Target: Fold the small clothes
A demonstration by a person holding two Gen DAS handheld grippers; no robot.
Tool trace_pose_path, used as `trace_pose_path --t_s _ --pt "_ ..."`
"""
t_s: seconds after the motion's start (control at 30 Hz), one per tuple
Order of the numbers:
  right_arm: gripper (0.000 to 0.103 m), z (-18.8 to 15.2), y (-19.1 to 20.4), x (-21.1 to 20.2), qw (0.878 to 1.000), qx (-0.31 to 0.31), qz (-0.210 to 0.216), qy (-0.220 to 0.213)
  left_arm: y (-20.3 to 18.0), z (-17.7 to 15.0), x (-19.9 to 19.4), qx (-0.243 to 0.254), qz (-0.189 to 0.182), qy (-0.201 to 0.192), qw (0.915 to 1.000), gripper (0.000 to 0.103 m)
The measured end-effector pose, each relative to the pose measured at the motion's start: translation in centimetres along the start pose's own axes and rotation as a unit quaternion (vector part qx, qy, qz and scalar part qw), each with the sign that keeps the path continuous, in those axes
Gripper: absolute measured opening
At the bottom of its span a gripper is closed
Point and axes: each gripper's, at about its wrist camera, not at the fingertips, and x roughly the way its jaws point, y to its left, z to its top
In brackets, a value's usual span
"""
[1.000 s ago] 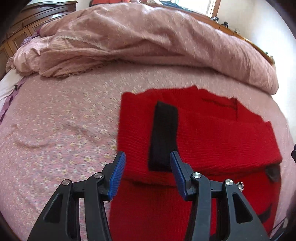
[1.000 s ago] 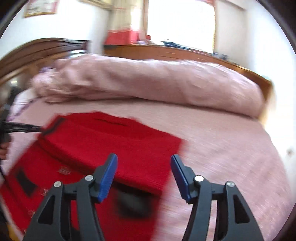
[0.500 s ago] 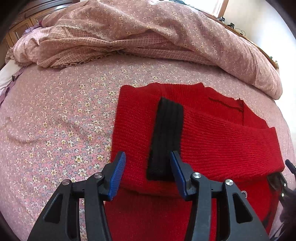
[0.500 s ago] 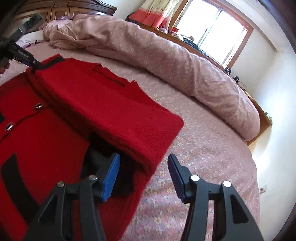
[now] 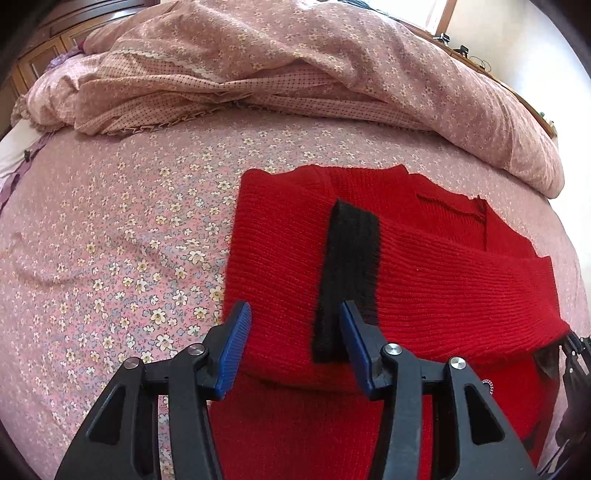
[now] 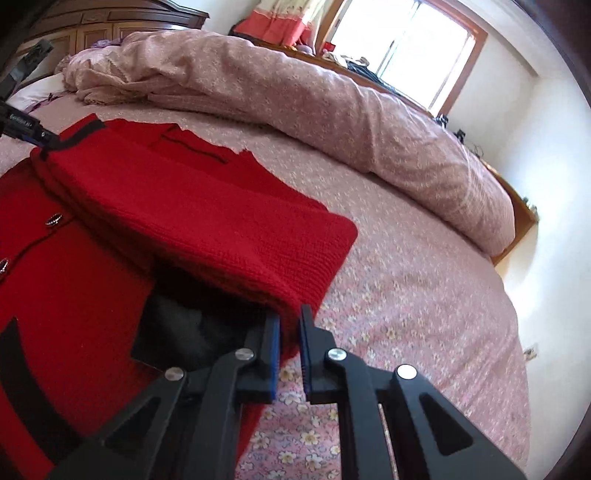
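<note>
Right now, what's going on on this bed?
A person with handheld tongs is folding a red knit cardigan on the floral bedsheet. One sleeve, with a black cuff, lies folded across the body. The left tongs are open, straddling that cuff. The right tongs have pinched the folded red edge at the cardigan's other side.

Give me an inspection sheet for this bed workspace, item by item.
Surface: floral pink bedsheet, lightly creased.
Job's things: red knit cardigan lying on the sheet, a sleeve with a black cuff folded across it; buttons show on the front.
Clutter: rumpled pink duvet heaped along the far side.
Grippers: left gripper open over the black cuff; right gripper nearly closed, pinching the folded red edge.
Cables: nothing seen on the bed.
Surroundings: window, wooden cabinets, white wall.
</note>
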Motion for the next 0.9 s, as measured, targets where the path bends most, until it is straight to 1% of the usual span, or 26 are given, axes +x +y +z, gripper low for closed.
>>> trace_pose_path --t_s 0.13,0.33,0.47,0.5,0.53,0.6,0.63,0.67,0.7,0.73,0.8,0.83,0.87,0.9 --pt "0.009 -0.1 0.3 -0.1 1.0 -0.011 -0.011 0.004 0.1 0.0 0.0 0.001 -0.001 0.0 1.0 0.044" --pt "0.009 -0.4 -0.1 0.3 1.0 0.007 -0.022 0.02 0.2 0.1 0.0 -0.004 -0.003 0.001 1.0 0.044" --pt "0.013 -0.5 0.3 0.2 0.999 0.008 -0.014 0.029 -0.1 0.0 -0.4 0.001 0.001 -0.004 1.0 0.044" --pt "0.015 -0.4 0.3 -0.3 1.0 0.011 -0.003 0.023 -0.2 0.0 -0.6 0.003 0.003 -0.009 1.0 0.044" --pt "0.018 -0.3 0.1 -0.9 1.0 0.018 0.014 0.016 -0.3 0.0 -0.9 0.005 0.003 -0.015 0.9999 0.044" --pt "0.019 0.1 -0.7 -2.3 0.998 0.04 0.058 0.001 -0.6 0.0 -1.5 0.009 0.003 -0.029 0.9995 0.044" --pt "0.022 0.4 -1.2 -3.2 0.995 0.055 0.083 -0.013 -0.7 0.0 -2.0 0.012 0.005 -0.039 0.9991 0.044" --pt "0.026 0.6 -1.5 -4.0 0.992 0.069 0.098 -0.027 -0.9 0.0 -2.3 0.015 0.006 -0.048 0.9987 0.044" --pt "0.038 0.9 -2.0 -4.8 0.988 0.089 0.115 -0.044 -1.0 0.0 -2.7 0.019 0.006 -0.057 0.9982 0.044" --pt "0.047 1.2 -2.5 -5.4 0.983 0.108 0.136 -0.061 -1.3 -0.1 -3.2 0.024 0.002 -0.071 0.9972 0.044" --pt "0.05 1.7 -2.9 -5.7 0.972 0.145 0.165 -0.088 -1.6 -0.3 -3.5 0.033 -0.007 -0.085 0.9958 0.044" --pt "0.05 1.9 -3.1 -5.5 0.965 0.166 0.181 -0.095 -1.7 -0.3 -3.4 0.037 -0.008 -0.085 0.9957 0.044" --pt "0.05 2.2 -3.2 -4.8 0.959 0.185 0.195 -0.092 -1.8 -0.4 -3.1 0.041 -0.007 -0.081 0.9959 0.044" --pt "0.045 2.4 -3.1 -3.9 0.955 0.2 0.201 -0.087 -2.0 -0.5 -2.7 0.044 -0.005 -0.074 0.9962 0.044"
